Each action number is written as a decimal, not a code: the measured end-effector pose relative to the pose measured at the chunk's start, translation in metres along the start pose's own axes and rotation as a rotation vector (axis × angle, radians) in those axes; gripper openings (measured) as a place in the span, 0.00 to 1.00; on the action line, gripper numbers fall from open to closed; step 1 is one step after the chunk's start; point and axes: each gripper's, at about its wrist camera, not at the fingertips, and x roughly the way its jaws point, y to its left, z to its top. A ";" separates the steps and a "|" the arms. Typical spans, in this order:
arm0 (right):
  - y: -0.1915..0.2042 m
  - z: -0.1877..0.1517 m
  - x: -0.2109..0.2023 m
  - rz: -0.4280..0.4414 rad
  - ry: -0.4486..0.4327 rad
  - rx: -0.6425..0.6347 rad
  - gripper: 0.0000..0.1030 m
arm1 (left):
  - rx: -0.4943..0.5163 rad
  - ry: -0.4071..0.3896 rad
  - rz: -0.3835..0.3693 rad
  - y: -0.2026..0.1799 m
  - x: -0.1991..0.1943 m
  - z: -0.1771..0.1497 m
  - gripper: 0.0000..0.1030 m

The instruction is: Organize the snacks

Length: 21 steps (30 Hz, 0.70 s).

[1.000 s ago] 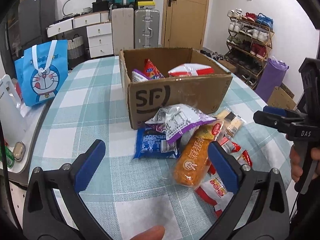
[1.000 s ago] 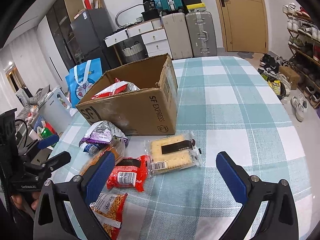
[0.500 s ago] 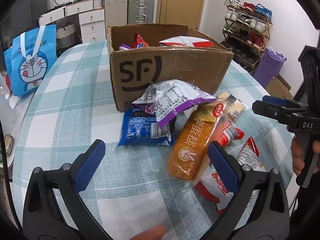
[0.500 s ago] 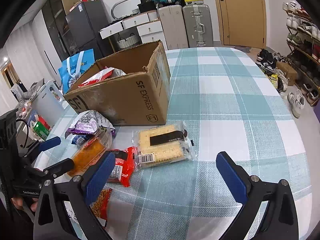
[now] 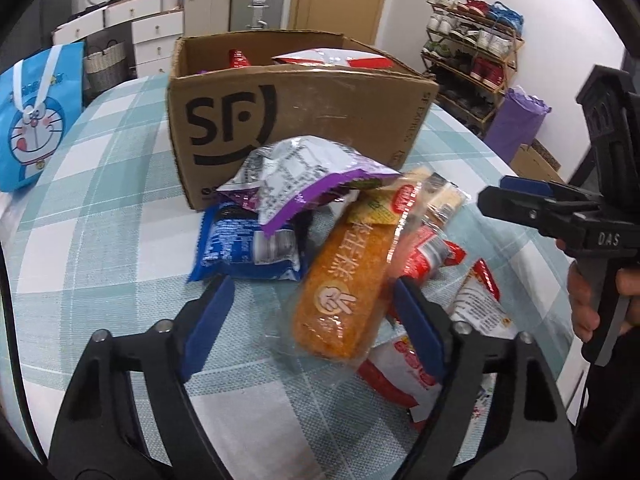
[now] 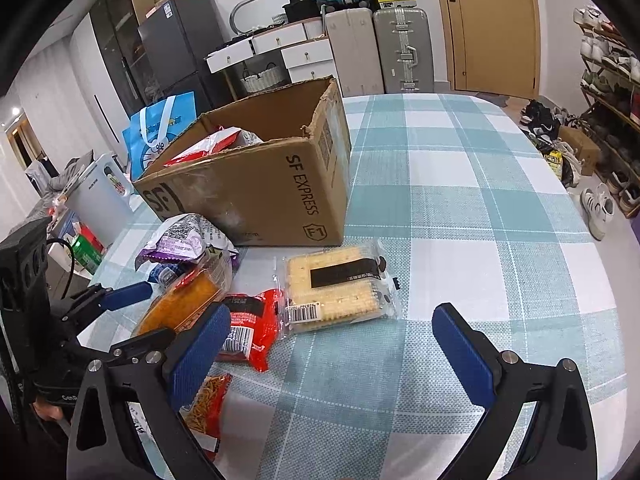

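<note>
An open cardboard SF box [image 5: 296, 112] [image 6: 256, 188] holds a few snack bags. In front of it lies a pile: an orange cake pack [image 5: 344, 280] [image 6: 180, 304], a purple-and-silver bag [image 5: 304, 176] [image 6: 180, 240], a blue packet [image 5: 248, 248], red packets [image 5: 432, 256] [image 6: 248, 328] and a clear cracker pack [image 6: 336, 288]. My left gripper [image 5: 312, 328] is open, its jaws either side of the near end of the orange cake pack. My right gripper [image 6: 328, 344] is open and empty, just in front of the cracker pack.
The checked tablecloth [image 6: 460, 200] covers a round table. A blue Doraemon bag [image 5: 32, 120] stands at the table's left edge. Suitcases, drawers and a door [image 6: 492, 24] stand behind; a shoe rack [image 5: 472, 52] is at the right.
My left gripper has moved forward and lower until its open jaws flank the orange cake pack. My right gripper has edged closer to the snacks. Both stay open.
</note>
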 end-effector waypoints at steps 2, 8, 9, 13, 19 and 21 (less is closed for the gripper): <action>0.000 0.000 0.000 0.000 0.001 -0.001 0.99 | 0.018 0.004 -0.034 -0.004 0.003 -0.001 0.65; -0.001 -0.001 0.003 0.001 0.007 0.004 0.99 | -0.002 0.014 -0.062 -0.005 0.011 -0.001 0.61; -0.002 -0.001 0.004 0.001 0.009 0.007 0.99 | -0.016 0.018 -0.071 -0.003 0.011 -0.002 0.61; -0.006 -0.002 0.009 -0.001 0.019 0.019 0.99 | -0.034 0.021 -0.084 0.001 0.014 -0.001 0.56; -0.011 -0.005 0.018 -0.014 0.045 0.039 0.99 | -0.004 0.003 -0.093 -0.002 0.011 0.000 0.36; -0.013 -0.005 0.020 -0.019 0.052 0.043 0.99 | 0.008 -0.005 -0.092 -0.004 0.008 -0.001 0.34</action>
